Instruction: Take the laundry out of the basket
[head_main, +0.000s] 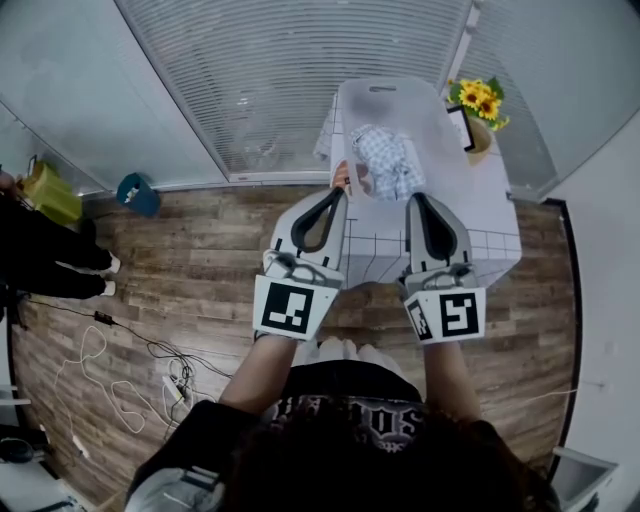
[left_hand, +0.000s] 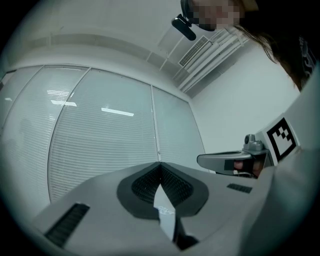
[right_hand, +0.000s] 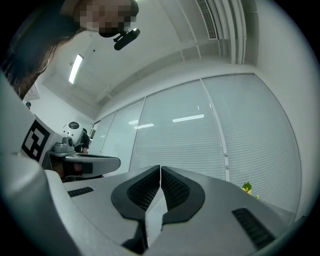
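Though basket (head_main: 400, 105) near table (head_main: 490, 215) edge, open floor (head_main: 190, 250) beside.

left claw (head_main: 339, 193), right claw (head_main: 416, 198): grey, black-padded | marker cubes (head_main: 290, 308): black-white squares | top (head_main: 350, 398): black, printed

Office-type interior, set up as a recording room. Walls are glazed partitions (head_main: 290, 80) backed with closed horizontal blinds. Wood-plank floor (head_main: 190, 250). Loose cables (head_main: 115, 365) and a power strip (head_main: 176, 386) lie on the floor. Ceiling carries a slatted air vent (left_hand: 195, 50) and a strip light (right_hand: 76, 68). One small white tiled table (head_main: 490, 215) bears potted sunflowers (head_main: 480, 100), a domestic touch.
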